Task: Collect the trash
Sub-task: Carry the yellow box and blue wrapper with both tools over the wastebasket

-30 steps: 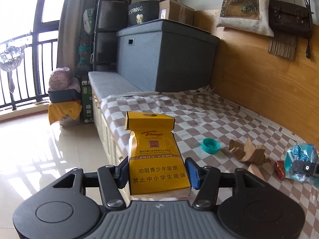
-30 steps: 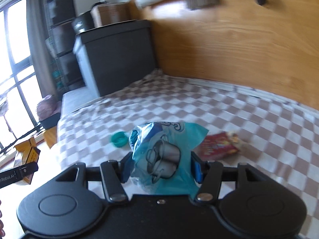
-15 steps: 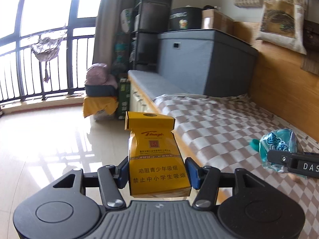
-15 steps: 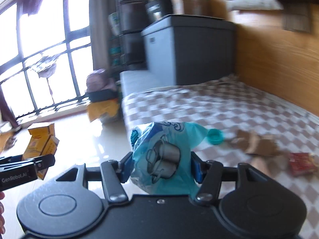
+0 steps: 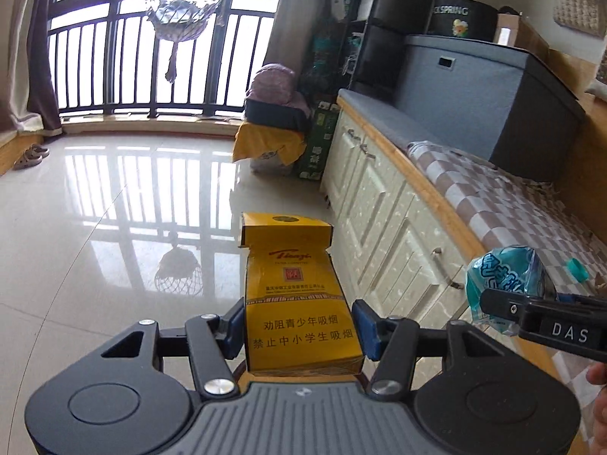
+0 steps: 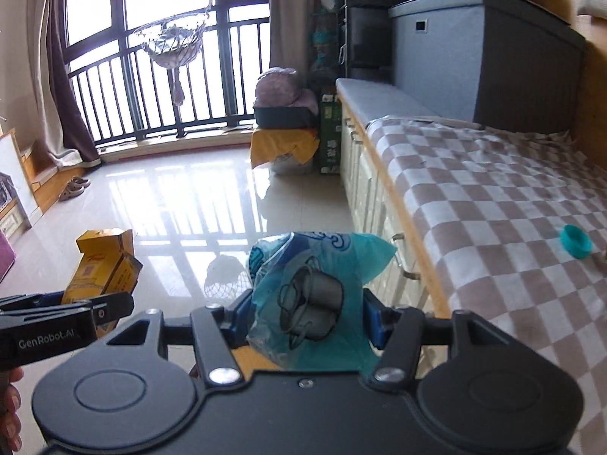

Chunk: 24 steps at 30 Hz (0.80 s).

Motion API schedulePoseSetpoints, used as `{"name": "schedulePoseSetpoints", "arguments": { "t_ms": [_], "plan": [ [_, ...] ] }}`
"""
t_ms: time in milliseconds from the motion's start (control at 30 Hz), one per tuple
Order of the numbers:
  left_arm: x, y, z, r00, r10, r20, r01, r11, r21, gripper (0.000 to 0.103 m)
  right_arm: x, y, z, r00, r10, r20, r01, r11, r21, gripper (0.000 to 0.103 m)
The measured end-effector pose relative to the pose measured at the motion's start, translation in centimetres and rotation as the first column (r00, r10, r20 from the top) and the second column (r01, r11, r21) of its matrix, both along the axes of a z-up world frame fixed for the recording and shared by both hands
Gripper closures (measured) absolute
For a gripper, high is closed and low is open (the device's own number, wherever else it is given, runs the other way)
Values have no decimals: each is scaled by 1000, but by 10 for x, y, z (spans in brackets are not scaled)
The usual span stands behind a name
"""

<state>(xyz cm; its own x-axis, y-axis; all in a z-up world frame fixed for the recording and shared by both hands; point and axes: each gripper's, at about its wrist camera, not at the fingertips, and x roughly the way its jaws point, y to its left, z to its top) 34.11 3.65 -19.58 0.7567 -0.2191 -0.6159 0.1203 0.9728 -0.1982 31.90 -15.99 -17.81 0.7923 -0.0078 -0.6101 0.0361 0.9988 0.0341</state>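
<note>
My left gripper [image 5: 299, 328] is shut on a yellow cigarette box [image 5: 296, 303] with its lid flap open, held over the glossy floor. My right gripper [image 6: 305, 320] is shut on a crumpled teal plastic wrapper [image 6: 311, 295]. The wrapper also shows in the left wrist view [image 5: 504, 284], and the box in the right wrist view [image 6: 102, 265]. A teal bottle cap [image 6: 576, 240] lies on the checkered cloth [image 6: 493, 208] of the bench. No bin shows in either view.
A white cabinet bench [image 5: 383, 204] runs along the right, with a grey storage box [image 5: 485, 87] at its far end. A yellow-draped stack [image 5: 273, 140] and a green carton [image 5: 316, 144] stand by the bench end. Balcony railing [image 5: 132, 64] and slippers [image 5: 30, 153] lie beyond the tiled floor.
Both grippers have swung left, away from the bench top toward the open floor and window, each still holding its item. The cardboard scraps and red wrapper have left view.
</note>
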Motion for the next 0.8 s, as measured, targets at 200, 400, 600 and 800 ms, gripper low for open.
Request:
{"name": "schedulePoseSetpoints", "arguments": {
  "t_ms": [200,400,600,800],
  "plan": [
    [20,9,-55,992,22,-120,-24,1000,-7,46,26,19,-53,994,41,-103,-40,999,12,44],
    [40,1,-121,960,-12,-281,14,1000,5,46,48,22,-117,972,66,-224,-61,998,30,44],
    [59,-6,-167,918,-41,-394,57,998,29,46,69,21,-171,934,98,-345,-78,994,70,44],
    [69,-14,-204,866,-72,-494,114,992,55,46,92,21,-207,900,128,-418,-108,992,71,44]
  ]
}}
